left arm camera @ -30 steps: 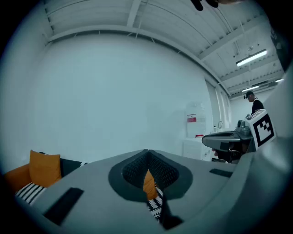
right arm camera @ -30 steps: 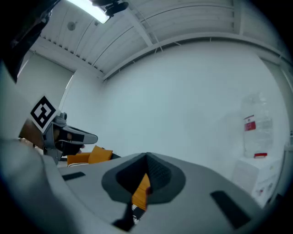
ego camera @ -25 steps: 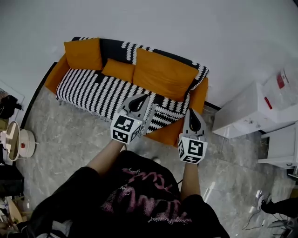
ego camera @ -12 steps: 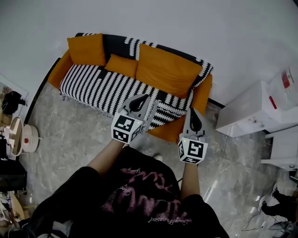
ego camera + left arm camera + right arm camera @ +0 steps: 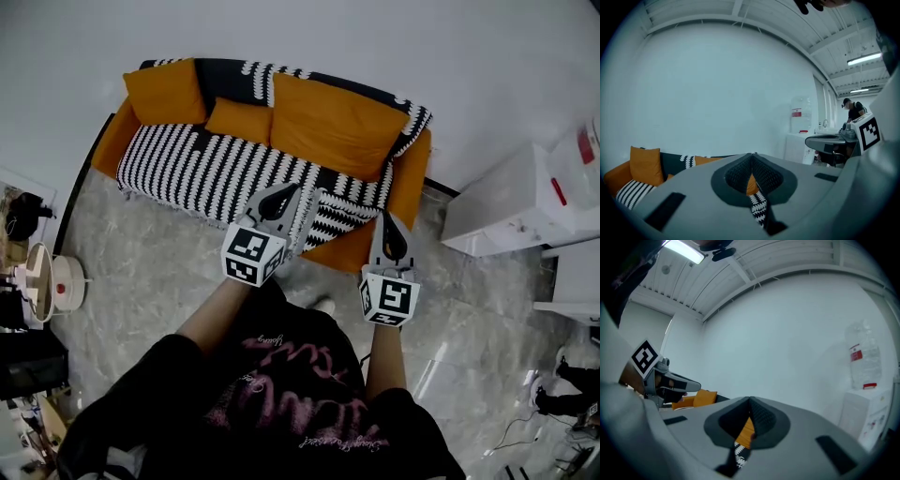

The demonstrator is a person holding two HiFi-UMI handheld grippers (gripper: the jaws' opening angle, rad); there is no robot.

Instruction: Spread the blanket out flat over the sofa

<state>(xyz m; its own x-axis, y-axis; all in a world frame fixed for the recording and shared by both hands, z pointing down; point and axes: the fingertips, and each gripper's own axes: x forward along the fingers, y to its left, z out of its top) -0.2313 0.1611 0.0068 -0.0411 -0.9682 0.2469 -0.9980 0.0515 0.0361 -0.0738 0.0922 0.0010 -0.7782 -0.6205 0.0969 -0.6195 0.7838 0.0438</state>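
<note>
Left fingers (image 5: 275, 202) and right fingers (image 5: 390, 236) both clench the blanket (image 5: 206, 173) edge beside the sofa (image 5: 413, 187)'s uncovered arm; the right fingers are nearer it.

Black-and-white zigzag stripes run across the blanket (image 5: 216, 173) on an orange sofa (image 5: 412, 187) with matching orange cushions (image 5: 328, 127) — grey marbled floor (image 5: 141, 281), white wall (image 5: 375, 47), white cabinet (image 5: 506, 216). The person's black shirt (image 5: 159, 384) carries pink lettering.

three orange cushions (image 5: 333, 127) | white cabinet (image 5: 506, 202) at right | grey marble floor (image 5: 141, 281) | white wall (image 5: 375, 37)
</note>
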